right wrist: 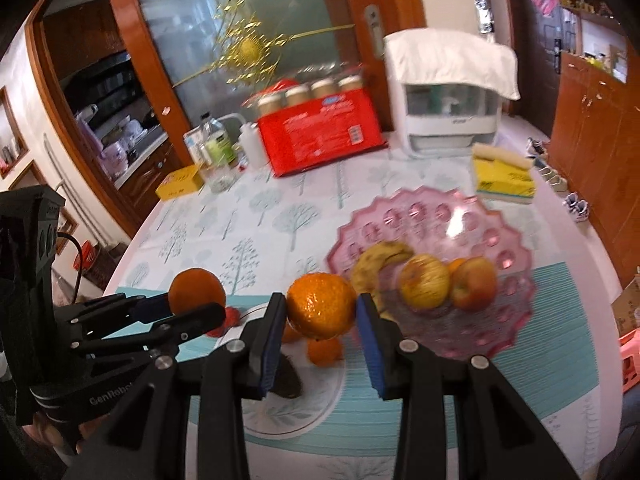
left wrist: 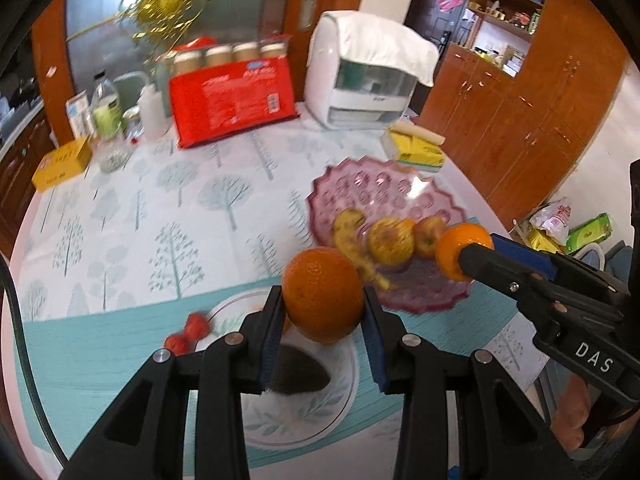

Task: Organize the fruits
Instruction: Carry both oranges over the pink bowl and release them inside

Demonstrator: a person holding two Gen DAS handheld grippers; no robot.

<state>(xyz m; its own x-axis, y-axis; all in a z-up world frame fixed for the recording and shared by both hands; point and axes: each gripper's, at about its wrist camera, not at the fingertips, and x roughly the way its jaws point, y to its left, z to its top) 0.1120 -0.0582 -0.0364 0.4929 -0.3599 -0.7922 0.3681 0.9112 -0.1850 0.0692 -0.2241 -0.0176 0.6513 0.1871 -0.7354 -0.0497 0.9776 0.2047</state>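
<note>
The left hand-held gripper (left wrist: 323, 312) is clamped on an orange (left wrist: 322, 294), its blue pads pressing the fruit from both sides, and it holds the orange in the air above a white plate (left wrist: 344, 392) with a leaf pattern. The right hand-held gripper (right wrist: 321, 314) grips a second orange (right wrist: 321, 306) the same way, between its two blue pads, also clear of the table (right wrist: 256, 220). In the left wrist view the right hand-held gripper comes in from the right edge with its orange just in front of the bowl; in the right wrist view the left one shows at the left edge with its orange raised.

Under the right hand-held gripper's orange, more oranges (right wrist: 325, 350) still lie on the white plate. Two small red fruits (left wrist: 188, 332) lie at the plate's left rim, too blurred to identify.

Just beyond the plate stands a pink scalloped glass bowl (right wrist: 420, 210) holding a spotted banana (right wrist: 374, 266), a yellowish apple (right wrist: 425, 280) and a red apple (right wrist: 474, 284), with part of another orange fruit behind them.

Farther back on the tree-patterned tablecloth stand a red package (right wrist: 320, 136), a white appliance (right wrist: 448, 120) under a cloth, a yellow tissue pack (right wrist: 504, 176), a yellow box (right wrist: 180, 182) and some bottles (right wrist: 218, 148).
</note>
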